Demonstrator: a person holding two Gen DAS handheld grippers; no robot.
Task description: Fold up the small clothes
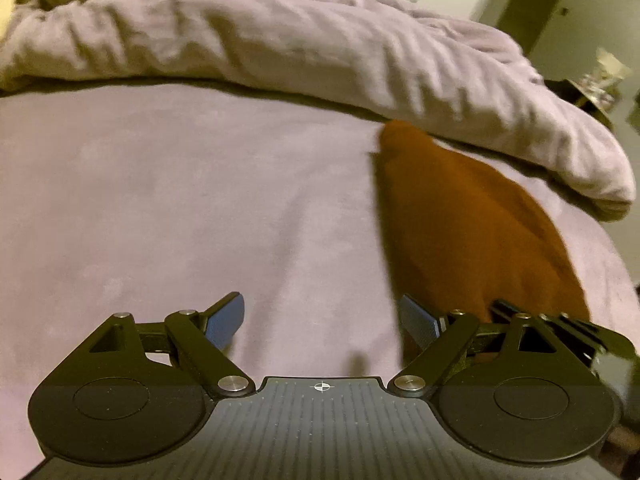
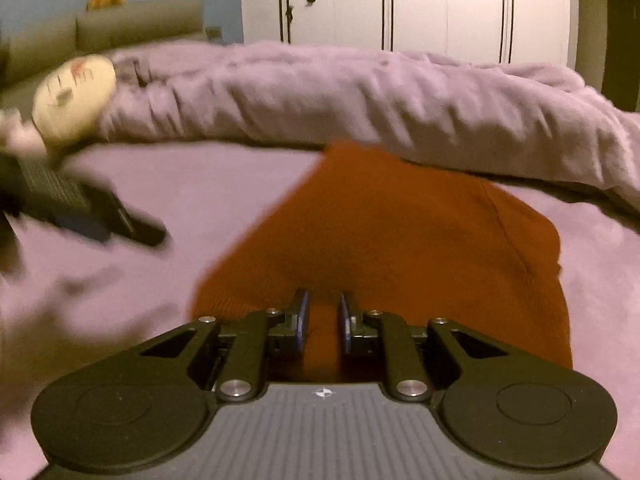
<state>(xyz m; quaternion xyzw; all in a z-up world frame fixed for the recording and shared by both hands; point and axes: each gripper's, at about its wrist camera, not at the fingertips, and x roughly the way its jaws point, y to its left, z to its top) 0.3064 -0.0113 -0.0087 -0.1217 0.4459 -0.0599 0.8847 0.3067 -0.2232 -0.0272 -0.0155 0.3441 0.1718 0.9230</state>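
Only the right gripper (image 2: 323, 322) seemingly pinches the rust garment (image 2: 400, 232); left gripper (image 1: 322, 322) gapes.

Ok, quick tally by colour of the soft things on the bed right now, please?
Rust-orange: 1, the small garment, held by the right gripper.
Lilac: 2, the bedsheet and the bunched duvet.
Cream: 1, a round plush, blurred.
Total: 4.
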